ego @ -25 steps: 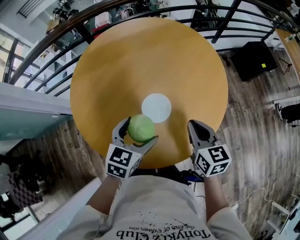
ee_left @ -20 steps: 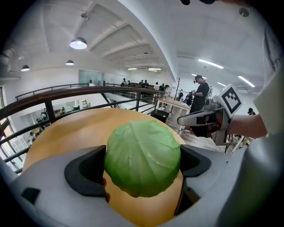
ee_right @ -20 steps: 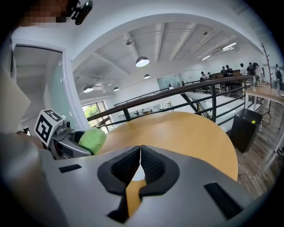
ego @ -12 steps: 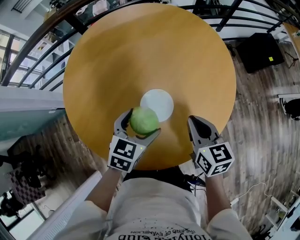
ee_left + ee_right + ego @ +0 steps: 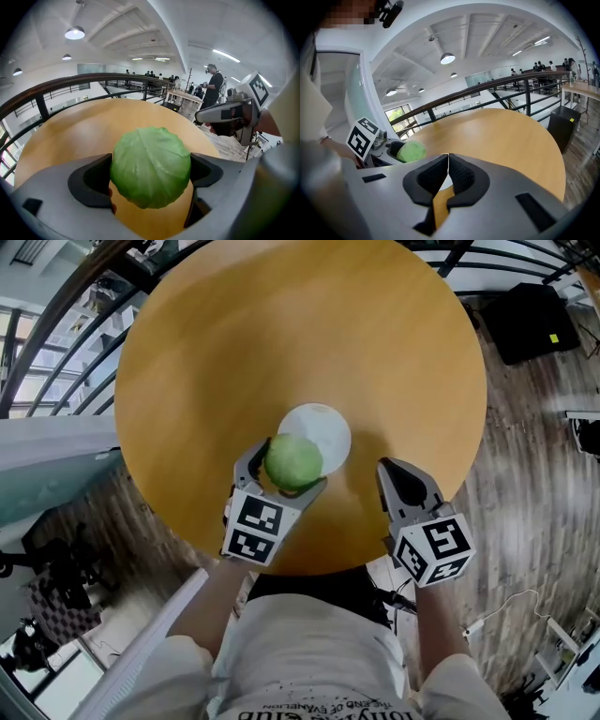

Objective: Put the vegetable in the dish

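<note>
Green and round, a small cabbage (image 5: 293, 461) sits gripped in the left tongs (image 5: 284, 476), one jaw pressed to each side of it. In the left gripper view the cabbage (image 5: 151, 166) fills the gap between the two grey jaws, and the bare wood showing under it suggests it is held off the surface. From above, the cabbage overlaps the near left edge of a white dish (image 5: 326, 428), which lies near the middle of the round wooden worktop (image 5: 281, 334). From that angle I cannot tell how high it hangs over the dish, or whether it touches the rim at all.

The right tongs (image 5: 401, 472) are off to the right of the dish, near the worktop's close edge and well apart from the cabbage. In the right gripper view the right tongs' jaws are clenched, pad against pad, with nothing between them. The cabbage shows to their left, beside the left tongs' marker cube (image 5: 362, 137).

A dark curved railing (image 5: 70, 82) runs round the far side of the worktop. A black box (image 5: 536, 321) stands on the plank floor (image 5: 525, 456) to the right.
</note>
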Tool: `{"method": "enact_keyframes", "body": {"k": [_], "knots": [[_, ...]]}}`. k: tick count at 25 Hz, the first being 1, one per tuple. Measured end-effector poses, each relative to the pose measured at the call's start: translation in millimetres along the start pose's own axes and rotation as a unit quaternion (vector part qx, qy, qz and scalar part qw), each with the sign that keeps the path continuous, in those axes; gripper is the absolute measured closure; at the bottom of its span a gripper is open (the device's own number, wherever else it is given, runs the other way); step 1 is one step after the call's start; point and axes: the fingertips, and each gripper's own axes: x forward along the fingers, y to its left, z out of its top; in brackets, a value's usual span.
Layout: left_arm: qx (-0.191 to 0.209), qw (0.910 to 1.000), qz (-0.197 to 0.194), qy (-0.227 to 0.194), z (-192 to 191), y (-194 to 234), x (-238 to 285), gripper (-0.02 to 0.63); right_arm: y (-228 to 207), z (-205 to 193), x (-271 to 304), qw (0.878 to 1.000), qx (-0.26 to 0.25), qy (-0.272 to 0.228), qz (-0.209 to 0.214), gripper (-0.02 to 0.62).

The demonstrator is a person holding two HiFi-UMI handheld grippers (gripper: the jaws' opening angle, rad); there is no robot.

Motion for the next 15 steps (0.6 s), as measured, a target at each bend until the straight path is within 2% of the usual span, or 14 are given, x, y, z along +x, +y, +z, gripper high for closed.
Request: {"method": "enact_keyframes", "body": {"k": [15], "knots": [[0.031, 0.9973, 0.009, 0.066, -10.5, 9.8, 53.1, 0.12, -18.8, -17.8, 6.5, 1.0, 0.019, 0.006, -0.005, 0.569]]}}
